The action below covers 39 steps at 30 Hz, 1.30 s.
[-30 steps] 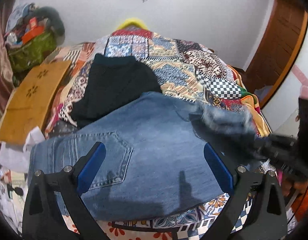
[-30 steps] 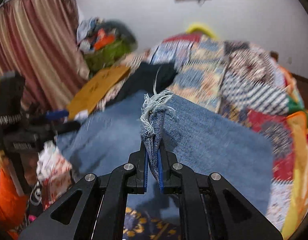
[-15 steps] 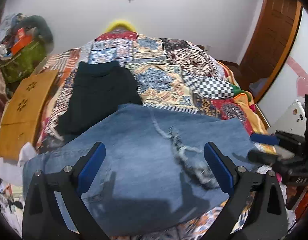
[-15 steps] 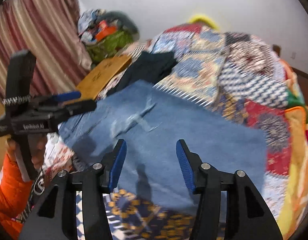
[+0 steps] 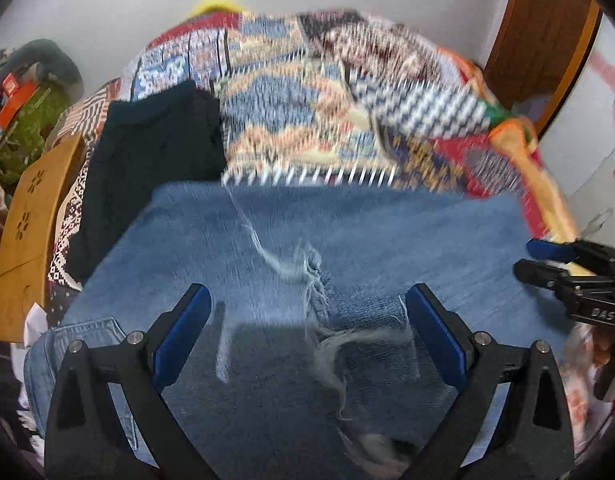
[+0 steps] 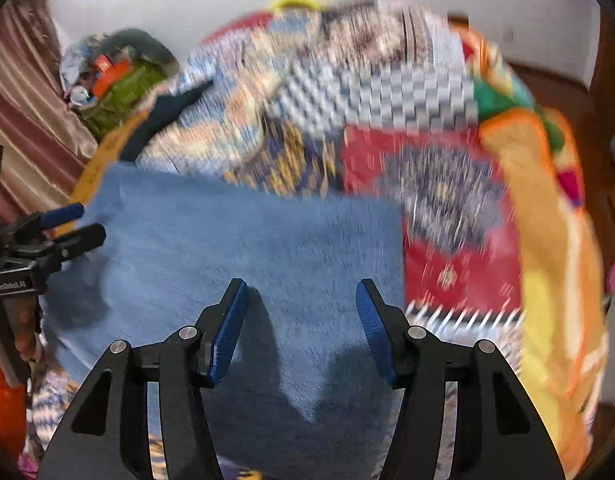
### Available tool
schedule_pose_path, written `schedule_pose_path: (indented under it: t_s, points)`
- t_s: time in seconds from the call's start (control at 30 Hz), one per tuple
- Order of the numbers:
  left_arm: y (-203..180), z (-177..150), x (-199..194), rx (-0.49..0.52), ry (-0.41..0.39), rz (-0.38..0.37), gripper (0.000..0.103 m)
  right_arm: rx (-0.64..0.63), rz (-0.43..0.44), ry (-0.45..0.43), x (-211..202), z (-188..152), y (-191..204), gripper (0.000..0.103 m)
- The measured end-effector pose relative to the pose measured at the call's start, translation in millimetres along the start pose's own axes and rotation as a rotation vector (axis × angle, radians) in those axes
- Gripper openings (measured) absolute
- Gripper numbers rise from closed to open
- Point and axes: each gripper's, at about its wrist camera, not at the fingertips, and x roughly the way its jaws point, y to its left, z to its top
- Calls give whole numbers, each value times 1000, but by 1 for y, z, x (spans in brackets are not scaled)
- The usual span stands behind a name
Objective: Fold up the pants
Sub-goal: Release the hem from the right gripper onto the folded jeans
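Note:
Blue jeans (image 5: 367, 232) lie folded on the patchwork bedspread (image 5: 327, 100). Their frayed white hem (image 5: 327, 344) rests on top, near the front edge. My left gripper (image 5: 307, 320) hangs open just above that hem, with its blue pads wide apart and nothing pinched. The right wrist view shows the same jeans (image 6: 247, 240) under my right gripper (image 6: 301, 320), which is open and empty over plain denim. Each gripper shows at the edge of the other's view: the right gripper (image 5: 547, 260) and the left gripper (image 6: 73, 224). Both views are blurred by motion.
A dark folded garment (image 5: 155, 152) lies behind the jeans on the left. A wooden board (image 5: 31, 220) and a green bag pile (image 5: 27, 112) sit off the bed's left side. There is a striped curtain (image 6: 27, 120) on the left and a wooden door (image 5: 547, 32) on the right.
The right gripper let go of the frayed hem and opened; the hem now lies on the jeans. Both grippers moved down and closer to the denim.

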Motion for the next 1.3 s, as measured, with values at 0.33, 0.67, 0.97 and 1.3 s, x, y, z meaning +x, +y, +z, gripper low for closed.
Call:
schedule_pose_path:
  t_s: [0.33,0.67,0.97,1.3]
  points:
    - [8,-24,-11,4,-27,-14,103,-21,-1,-44,-12,-29,0,54]
    - [21,-53,-31,-77,-36,-36,103,-12,-72,-60,-30,-52,1,61]
    - [58,-69,-76,-130,-122,53,103,-67,-104,-144,-69,-35,25,61]
    - [177,-111,-153,-396,-285,139,103,-187,-22,-321,-101,1,100,63]
